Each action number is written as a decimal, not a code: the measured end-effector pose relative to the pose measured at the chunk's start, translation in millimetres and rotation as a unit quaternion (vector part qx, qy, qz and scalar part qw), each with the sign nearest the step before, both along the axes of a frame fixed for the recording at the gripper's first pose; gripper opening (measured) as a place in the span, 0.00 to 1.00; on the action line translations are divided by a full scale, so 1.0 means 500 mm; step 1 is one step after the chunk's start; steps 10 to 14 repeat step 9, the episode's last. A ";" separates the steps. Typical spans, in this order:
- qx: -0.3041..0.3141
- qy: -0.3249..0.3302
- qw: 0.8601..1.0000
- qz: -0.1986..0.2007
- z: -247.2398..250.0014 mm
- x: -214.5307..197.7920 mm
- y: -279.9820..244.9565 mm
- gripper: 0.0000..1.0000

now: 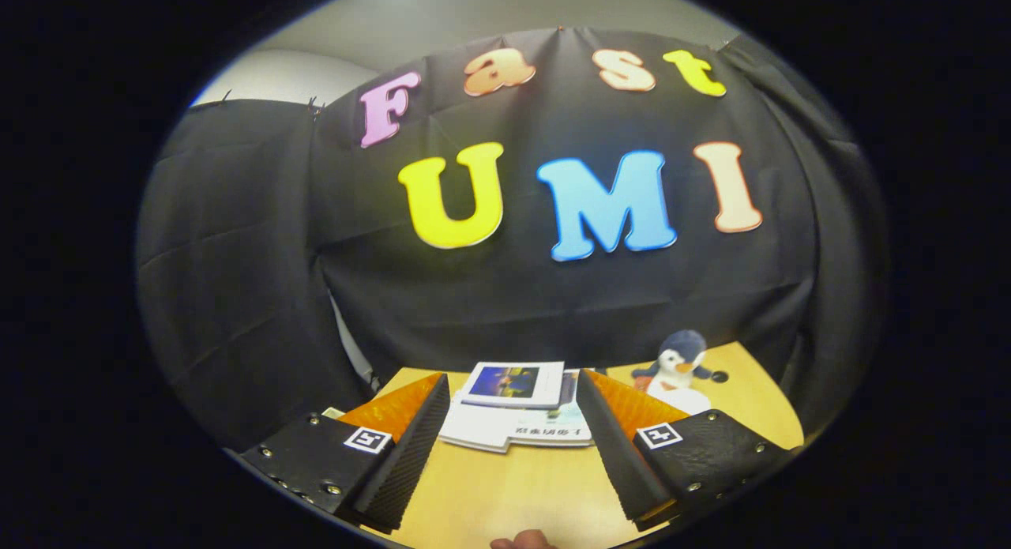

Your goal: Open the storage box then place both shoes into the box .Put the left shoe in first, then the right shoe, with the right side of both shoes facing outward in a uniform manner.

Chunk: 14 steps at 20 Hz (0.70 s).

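The tool [512, 423] hangs low over a wooden bench [513, 486], its two fingers spread wide with nothing between them but bare bench top. Just ahead of the fingertips, in the gap between them, lies a small stack of booklets [513, 419], the topmost [515, 385] showing a picture on its cover and sitting a little askew on the ones beneath. Beyond the right finger, towards the bench's far right corner, a plush penguin [678, 365] stands upright, well apart from the booklets, with a small dark round spot [719, 377] on the bench just beside it. A black cloth wall [237, 296] rises behind the bench's far edge and wraps round the left side. At the bench's near edge, between the finger bases, a fingertip of the person [521, 542] peeks in. The storage box and the shoes are not to be made out from here, so I cannot tell where they stand.
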State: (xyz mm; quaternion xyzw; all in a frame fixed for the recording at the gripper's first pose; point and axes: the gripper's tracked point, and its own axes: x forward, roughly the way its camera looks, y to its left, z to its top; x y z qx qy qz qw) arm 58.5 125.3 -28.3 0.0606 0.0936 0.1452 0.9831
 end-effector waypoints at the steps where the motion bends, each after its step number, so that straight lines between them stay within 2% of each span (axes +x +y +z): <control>1: 0.000 -0.015 1.000 -0.011 0.015 -0.001 -0.030 0.97; 4: 0.001 -0.062 0.998 -0.022 0.040 0.008 -0.119 0.98; 6: -0.011 -0.076 0.997 -0.024 0.019 0.013 -0.178 0.97; 9: -0.037 -0.089 0.994 -0.047 -0.020 0.025 -0.281 0.98; 14: -0.037 -0.089 0.994 -0.047 -0.020 0.025 -0.281 0.98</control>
